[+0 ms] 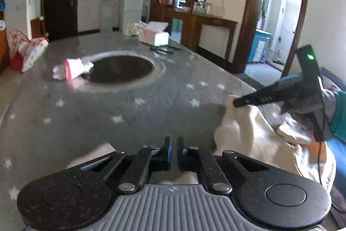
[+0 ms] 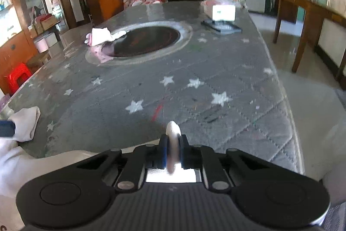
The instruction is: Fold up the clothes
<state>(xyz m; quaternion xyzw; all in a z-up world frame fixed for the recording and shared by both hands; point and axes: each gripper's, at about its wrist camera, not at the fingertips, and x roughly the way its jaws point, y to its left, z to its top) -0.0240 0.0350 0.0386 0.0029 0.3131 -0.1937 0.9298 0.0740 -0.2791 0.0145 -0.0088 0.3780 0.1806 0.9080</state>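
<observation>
risk of the cream garment (image 1: 255, 140) sliding off the near edge of the star-patterned quilted table (image 2: 194, 101), since most of the cloth hangs bunched at that edge, lifted between the two tools rather than spread flat. risk too of a crooked fold: held at unequal heights, slack in the middle, blur in both views hinting at quick motion. could also snag or drag toward the dark round inset (image 2: 147, 40) and the pink-and-white gloves (image 2: 100, 36) on its rim if swung far forward.

right gripper (image 2: 173, 144): pressed together on a thin fold of the cream cloth, a rounded tuft poking out past the blue pads. a slim bite, so liable to slip under a tug.

left gripper (image 1: 174, 147): nearly together, only a narrow slit between the pads; cloth visible beneath the linkage, but impossible to say whether any is pinched.
</observation>
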